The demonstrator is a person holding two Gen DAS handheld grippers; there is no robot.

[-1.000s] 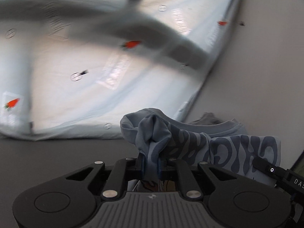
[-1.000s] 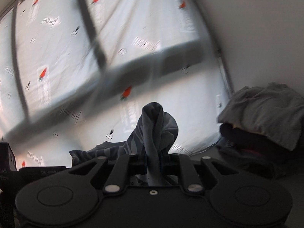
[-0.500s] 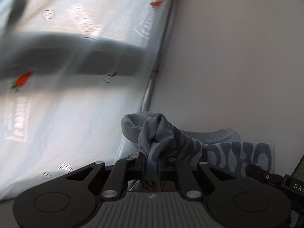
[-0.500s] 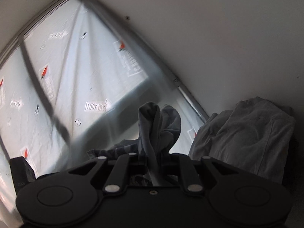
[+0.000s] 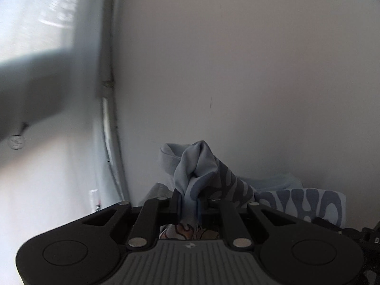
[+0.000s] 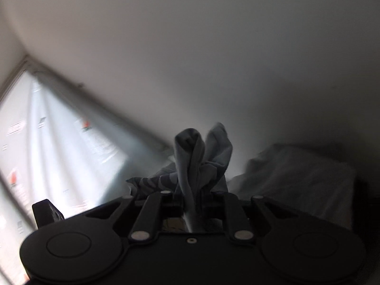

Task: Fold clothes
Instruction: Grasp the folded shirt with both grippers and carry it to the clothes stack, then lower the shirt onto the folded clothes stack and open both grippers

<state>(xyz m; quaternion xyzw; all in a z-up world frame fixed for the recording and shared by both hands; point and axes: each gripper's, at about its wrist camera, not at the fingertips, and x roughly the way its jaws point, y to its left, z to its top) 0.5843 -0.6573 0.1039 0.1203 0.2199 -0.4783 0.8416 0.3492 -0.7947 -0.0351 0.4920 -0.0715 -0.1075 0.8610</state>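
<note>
A light blue T-shirt [image 5: 199, 166] with large dark lettering is held up in the air between both grippers. My left gripper [image 5: 188, 201] is shut on a bunched fold of it; the printed part [image 5: 308, 201] stretches off to the right. In the right wrist view my right gripper [image 6: 192, 201] is shut on another bunched fold of the same shirt [image 6: 201, 156], which trails off to the left. Both cameras point up at a white wall.
A pile of grey clothes [image 6: 304, 173] lies to the right in the right wrist view. A window covered with printed plastic film [image 6: 47, 147] is at the left, its frame [image 5: 106, 95] beside the white wall [image 5: 237, 71].
Both grippers have lifted and tilted upward with the shirt. The window has slid off to the left and the white wall fills both views. The dark surface below has dropped out of sight.
</note>
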